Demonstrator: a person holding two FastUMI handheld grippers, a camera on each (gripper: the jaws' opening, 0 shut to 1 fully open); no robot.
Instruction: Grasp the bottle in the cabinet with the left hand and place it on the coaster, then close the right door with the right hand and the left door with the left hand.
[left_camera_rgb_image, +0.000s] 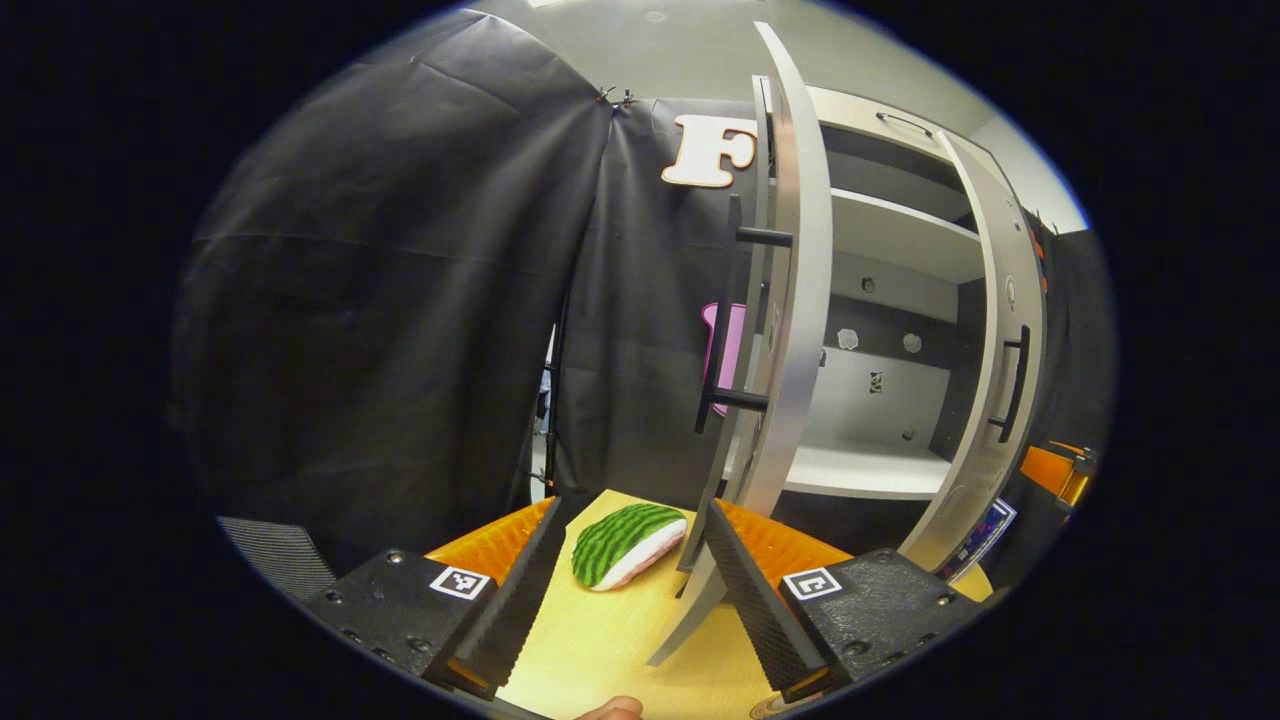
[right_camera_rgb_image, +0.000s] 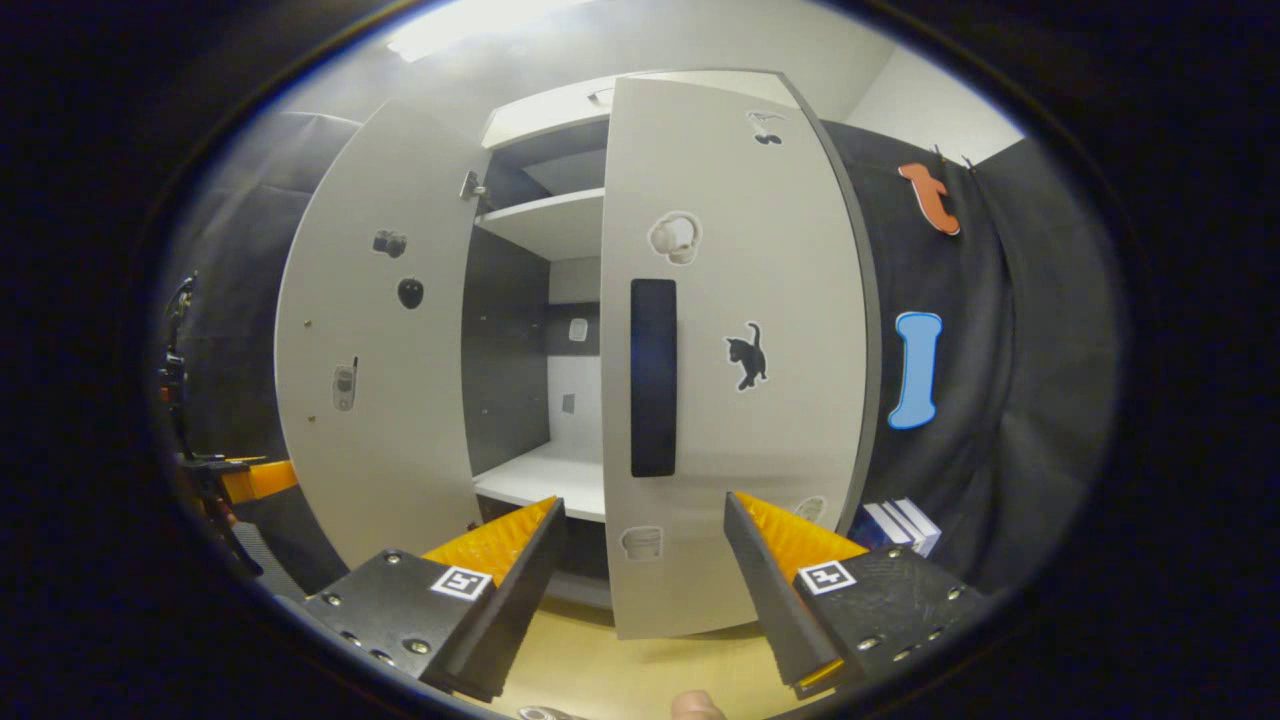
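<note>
Grippers, left gripper (left_camera_rgb_image: 625, 590) and right gripper (right_camera_rgb_image: 645, 585), gape wide, holding nothing.

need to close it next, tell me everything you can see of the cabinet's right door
The right door is a flat pale grey panel, seemingly laminate, standing upright and swung partly open, its outer face toward the right gripper. A dark vertical bar handle sits near its free edge. Stickers dot the face, among them a black cat. Nothing touches it; the open gripper hovers short of its lower part.
</note>
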